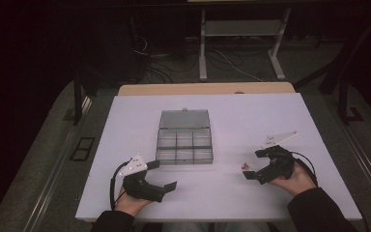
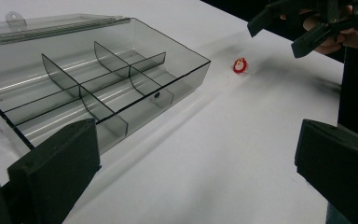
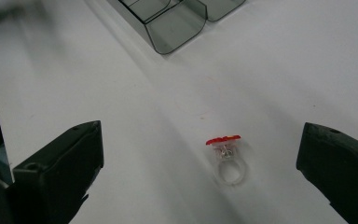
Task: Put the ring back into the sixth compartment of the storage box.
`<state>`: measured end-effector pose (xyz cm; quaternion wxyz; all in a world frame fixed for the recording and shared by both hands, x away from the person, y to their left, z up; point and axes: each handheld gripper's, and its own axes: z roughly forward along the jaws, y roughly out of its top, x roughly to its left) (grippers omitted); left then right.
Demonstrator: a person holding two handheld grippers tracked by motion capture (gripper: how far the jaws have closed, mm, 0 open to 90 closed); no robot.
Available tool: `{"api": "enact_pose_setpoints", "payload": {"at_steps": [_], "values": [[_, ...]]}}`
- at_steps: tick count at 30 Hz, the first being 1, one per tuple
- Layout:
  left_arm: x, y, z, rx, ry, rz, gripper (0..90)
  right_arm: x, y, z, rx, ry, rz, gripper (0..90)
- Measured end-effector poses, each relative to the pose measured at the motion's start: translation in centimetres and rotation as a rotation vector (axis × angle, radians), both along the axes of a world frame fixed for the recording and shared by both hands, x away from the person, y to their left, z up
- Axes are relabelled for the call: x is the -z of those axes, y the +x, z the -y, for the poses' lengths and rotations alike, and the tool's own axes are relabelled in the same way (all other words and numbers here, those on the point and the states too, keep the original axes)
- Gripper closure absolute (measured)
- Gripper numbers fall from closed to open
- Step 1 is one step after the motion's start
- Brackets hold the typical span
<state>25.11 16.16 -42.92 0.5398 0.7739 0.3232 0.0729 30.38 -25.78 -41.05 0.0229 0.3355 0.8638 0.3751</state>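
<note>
A small clear ring with a red top (image 1: 245, 166) lies on the white tabletop (image 1: 212, 198), right of a clear grey compartment box (image 1: 184, 137) whose lid is folded back. My right gripper (image 1: 255, 164) is open just right of the ring. In the right gripper view the ring (image 3: 226, 156) lies between the wide-apart jaws of that gripper (image 3: 200, 179), nearer the right one and touching neither. My left gripper (image 1: 162, 175) is open and empty in front of the box's left corner. From the left gripper (image 2: 198, 175) I see the box (image 2: 93, 88), the ring (image 2: 239, 65) and the right gripper (image 2: 303, 25).
The box's compartments look empty, apart from a small dark spot (image 2: 156, 95) at one front wall. A wooden table edge (image 1: 205, 88) shows behind the white top. A white desk frame (image 1: 239, 43) and cables (image 1: 174, 63) are on the floor beyond.
</note>
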Motion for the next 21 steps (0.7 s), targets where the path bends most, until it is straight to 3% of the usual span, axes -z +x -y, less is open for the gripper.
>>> {"api": "enact_pose_setpoints", "payload": {"at_steps": [9,17,19,21], "values": [[0.0,0.0,0.0,0.004,0.003,-0.001,0.0,1.2,1.3,-0.9,-0.059,-0.064,-0.033,0.6],[0.1,0.0,0.1,0.005,0.004,-0.001,0.0,1.9,2.1,-1.0,-0.085,-0.083,-0.039,0.6],[0.1,0.0,0.1,0.006,0.003,-0.001,0.0,2.1,2.3,-0.8,-0.092,-0.118,-0.052,14.8],[0.1,0.0,0.1,0.007,0.004,-0.001,0.0,2.1,2.4,-0.7,-0.098,-0.120,-0.048,16.9]]}}
